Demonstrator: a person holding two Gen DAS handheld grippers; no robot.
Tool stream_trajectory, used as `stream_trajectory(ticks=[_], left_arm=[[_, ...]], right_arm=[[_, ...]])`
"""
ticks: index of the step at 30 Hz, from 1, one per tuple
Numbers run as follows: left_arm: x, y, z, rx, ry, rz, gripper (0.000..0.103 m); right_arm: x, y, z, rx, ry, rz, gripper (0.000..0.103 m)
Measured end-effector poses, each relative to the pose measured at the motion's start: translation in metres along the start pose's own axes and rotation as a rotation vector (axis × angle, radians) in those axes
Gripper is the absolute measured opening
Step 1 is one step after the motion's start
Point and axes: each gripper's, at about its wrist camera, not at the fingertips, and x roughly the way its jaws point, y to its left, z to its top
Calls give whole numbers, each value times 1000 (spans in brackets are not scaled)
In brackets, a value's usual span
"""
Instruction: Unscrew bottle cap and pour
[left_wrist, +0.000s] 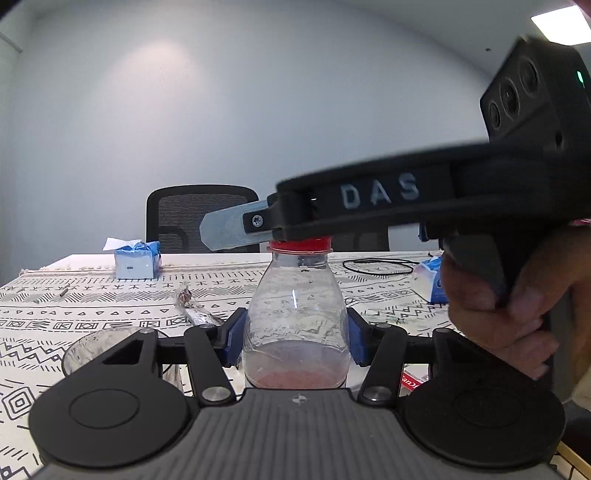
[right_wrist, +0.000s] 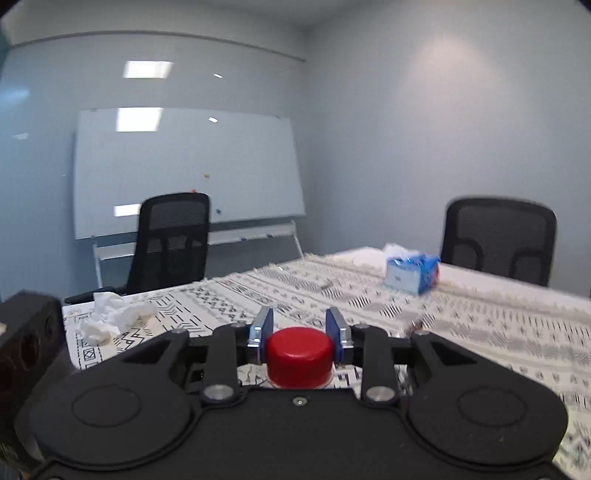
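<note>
A clear plastic bottle (left_wrist: 297, 321) with a little pink liquid at the bottom stands upright on the patterned tablecloth. My left gripper (left_wrist: 295, 332) is shut on its body, a blue pad pressing each side. The red cap (left_wrist: 300, 244) sits on the neck. My right gripper (right_wrist: 300, 332) comes in from the right at cap height; in the right wrist view its blue pads touch both sides of the red cap (right_wrist: 299, 356), shut on it. A hand (left_wrist: 509, 306) holds the right gripper's handle. A clear glass (left_wrist: 110, 350) stands just left of the bottle, partly hidden behind the left gripper.
A blue tissue box (left_wrist: 136, 260) sits at the far left of the table, another blue pack (left_wrist: 432, 280) at the right. A small wrapped item (left_wrist: 188, 302) and a black cable loop (left_wrist: 376, 266) lie behind the bottle. Crumpled tissues (right_wrist: 114, 314) lie by the table edge. Office chairs (right_wrist: 498, 236) stand around.
</note>
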Motion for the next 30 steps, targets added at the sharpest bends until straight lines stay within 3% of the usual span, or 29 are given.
stream_trajectory(ticks=[5,8,13,20,22,28,30], left_arm=[[0,-10,-3,30,-14,46,52],[1,-8,-2,9,-12,43,52],[-2,-6,-1,8,-11,24,51],[-1,0,0,-20,0,-9,51],[-1,1,-1,-25,2,-8,51],[-2,-9,-2,-7,-8,27,54],[-3,-11,-3,3,-11,36,54]], right_arm=[[-1,29,3,12,5,-208,33],[0,31,-1,13,-17,-227,33],[-8,26,-11,-51,-67,-156,32],[-10,-5,-10,-135,-94,79,32],[-9,-8,-5,-130,-72,109,33],[-2,18,7,-9,-11,-108,37],[4,19,7,-2,-1,-131,35]])
